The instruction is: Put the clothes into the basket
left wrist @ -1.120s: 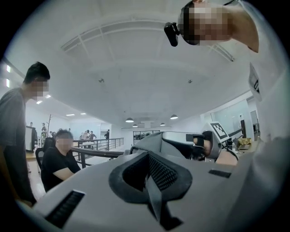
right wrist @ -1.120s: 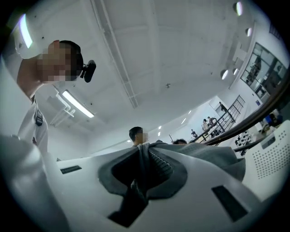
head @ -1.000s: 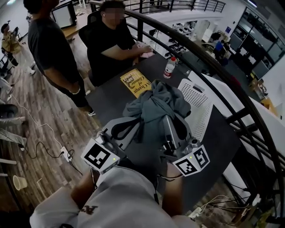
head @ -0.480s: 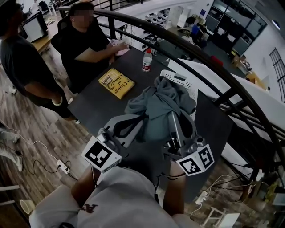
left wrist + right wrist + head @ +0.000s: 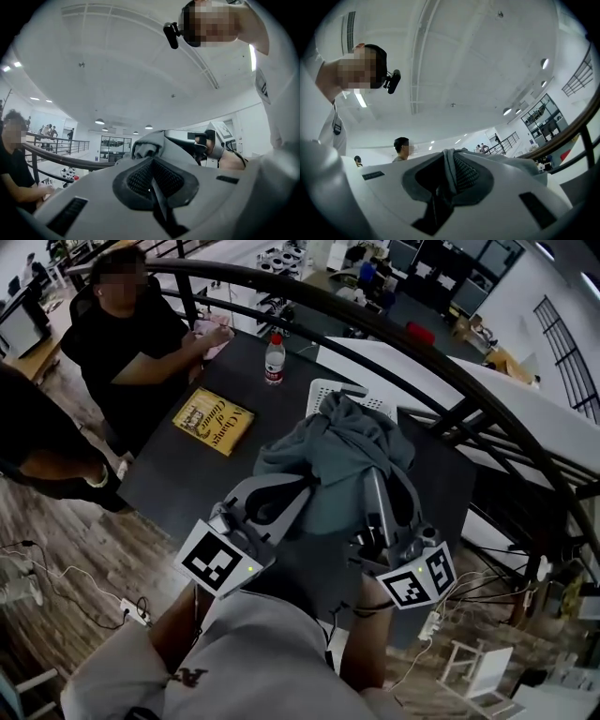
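Garment [image 5: 342,460], grey-blue, bunched and held aloft directly in front of the basket [image 5: 330,390], hiding much of the white perforated rim in the head view. Left tongs [image 5: 302,488] pressed together on a fold of the garment. Right tongs [image 5: 373,479] likewise pinching a ridge of the cloth, plainly caught between the ribbed pads [image 5: 465,174] in the right gripper view. Black-and-white square markers on both cubes, on the near side of the basket.

Left of the basket, yellow book [image 5: 214,421] lying flat on the dark table [image 5: 178,474], cover reading "Change of Climate" in dark script. Beyond the basket to the left, clear bottle [image 5: 274,360] with red cap, upright, label too small to read. Bare table between book and basket. Curved black railing [image 5: 441,371] close behind and to the right of the basket, open drop past it. Seated person [image 5: 131,329] at the table end, far left of the basket.
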Tool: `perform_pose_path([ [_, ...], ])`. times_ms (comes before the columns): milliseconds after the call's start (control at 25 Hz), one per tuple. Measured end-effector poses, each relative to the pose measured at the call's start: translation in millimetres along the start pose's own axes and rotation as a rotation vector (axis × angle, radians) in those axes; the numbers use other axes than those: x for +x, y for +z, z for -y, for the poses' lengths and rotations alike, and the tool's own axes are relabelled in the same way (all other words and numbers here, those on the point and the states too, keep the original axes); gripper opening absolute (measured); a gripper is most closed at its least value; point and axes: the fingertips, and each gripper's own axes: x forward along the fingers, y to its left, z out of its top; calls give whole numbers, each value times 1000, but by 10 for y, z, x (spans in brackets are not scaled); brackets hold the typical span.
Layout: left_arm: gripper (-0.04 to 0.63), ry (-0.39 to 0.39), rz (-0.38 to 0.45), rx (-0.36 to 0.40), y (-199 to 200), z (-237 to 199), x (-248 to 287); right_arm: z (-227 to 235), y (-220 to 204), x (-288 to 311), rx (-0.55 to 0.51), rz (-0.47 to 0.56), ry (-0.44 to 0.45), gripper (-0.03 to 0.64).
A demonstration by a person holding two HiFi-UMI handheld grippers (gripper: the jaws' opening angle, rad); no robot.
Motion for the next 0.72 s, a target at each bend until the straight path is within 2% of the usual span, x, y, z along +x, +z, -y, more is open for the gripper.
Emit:
perform_pose_path([
  [480, 5, -109, 16, -53, -13, -356, 276, 294, 133, 221, -43, 39, -147, 58],
  [720, 5, -161, 18, -76, -65, -252, 583, 546, 297, 63, -67, 55, -200, 58],
])
